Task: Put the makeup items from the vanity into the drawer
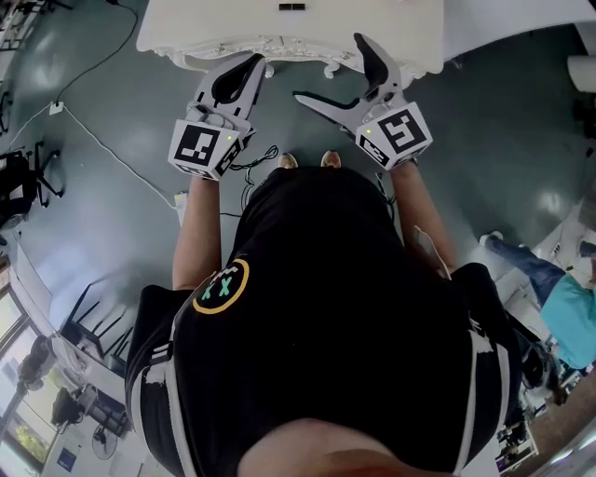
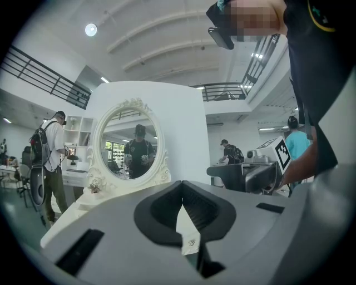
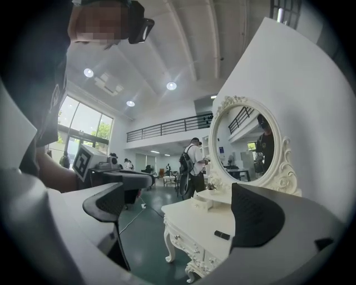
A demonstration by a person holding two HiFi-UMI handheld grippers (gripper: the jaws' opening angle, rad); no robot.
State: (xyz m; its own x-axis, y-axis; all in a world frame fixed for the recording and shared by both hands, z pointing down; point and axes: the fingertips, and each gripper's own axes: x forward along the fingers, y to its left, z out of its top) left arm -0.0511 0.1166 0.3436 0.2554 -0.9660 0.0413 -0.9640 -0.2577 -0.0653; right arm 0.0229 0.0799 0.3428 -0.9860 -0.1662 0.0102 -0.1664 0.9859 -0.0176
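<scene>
The white vanity [image 1: 233, 33] stands in front of me, both grippers held before its front edge. A small black makeup item [image 3: 222, 235] lies on the vanity top [image 3: 192, 216]; in the head view it shows as a dark item [image 1: 291, 6]. The ornate drawer front [image 3: 186, 243] below the top looks closed. My right gripper [image 1: 331, 67] is open wide with nothing between its jaws, and the vanity shows through the gap. My left gripper [image 1: 254, 63] is shut and empty, its pads [image 2: 194, 207] meeting in front of the oval mirror [image 2: 129, 146].
A small raised shelf with flowers [image 3: 211, 195] sits at the mirror's base. Cables [image 1: 256, 158] lie on the green floor by my feet. Other people [image 2: 51, 156] stand in the hall behind, near desks and equipment.
</scene>
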